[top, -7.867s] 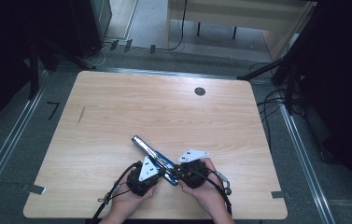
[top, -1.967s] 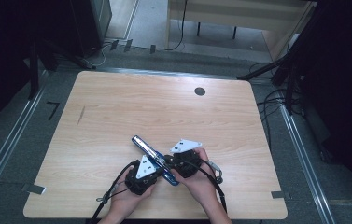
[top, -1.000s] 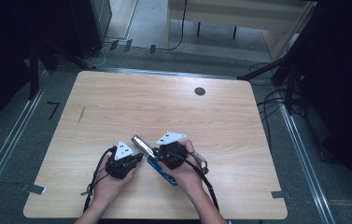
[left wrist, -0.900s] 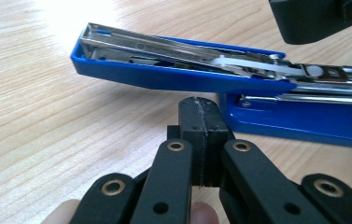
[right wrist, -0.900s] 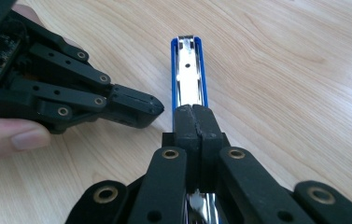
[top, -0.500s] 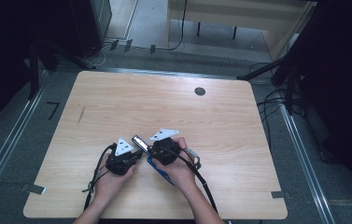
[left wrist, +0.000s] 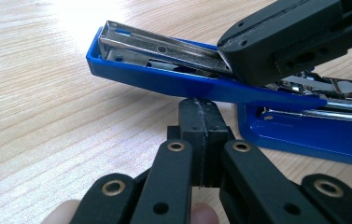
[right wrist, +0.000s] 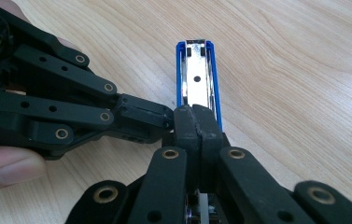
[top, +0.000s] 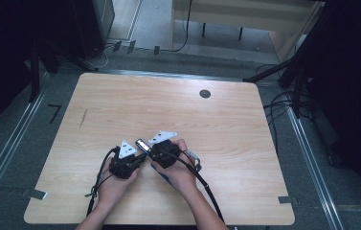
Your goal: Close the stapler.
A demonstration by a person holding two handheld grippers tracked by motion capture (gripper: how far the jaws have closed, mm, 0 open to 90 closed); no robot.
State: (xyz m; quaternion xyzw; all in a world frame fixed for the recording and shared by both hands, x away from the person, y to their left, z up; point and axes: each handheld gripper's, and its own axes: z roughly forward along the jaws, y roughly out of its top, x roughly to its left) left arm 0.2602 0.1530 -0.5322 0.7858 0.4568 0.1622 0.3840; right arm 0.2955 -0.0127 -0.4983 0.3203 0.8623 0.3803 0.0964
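On the table [top: 245, 124] — a blue stapler [left wrist: 173, 77], hinged open, metal magazine showing.

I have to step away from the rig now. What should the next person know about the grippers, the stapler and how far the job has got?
Left gripper: jaws shut, nothing between them, tips right under the blue top arm of the stapler; contact unclear.
Right gripper: jaws shut, empty, resting on top of the stapler's metal magazine.
Stapler: near the front middle of the table, hinged open, top arm raised above the base, between the two grippers.
Done: stapler is opened.
Left: probably pressing it closed or working on the magazine; I can't tell whether staples are loaded.
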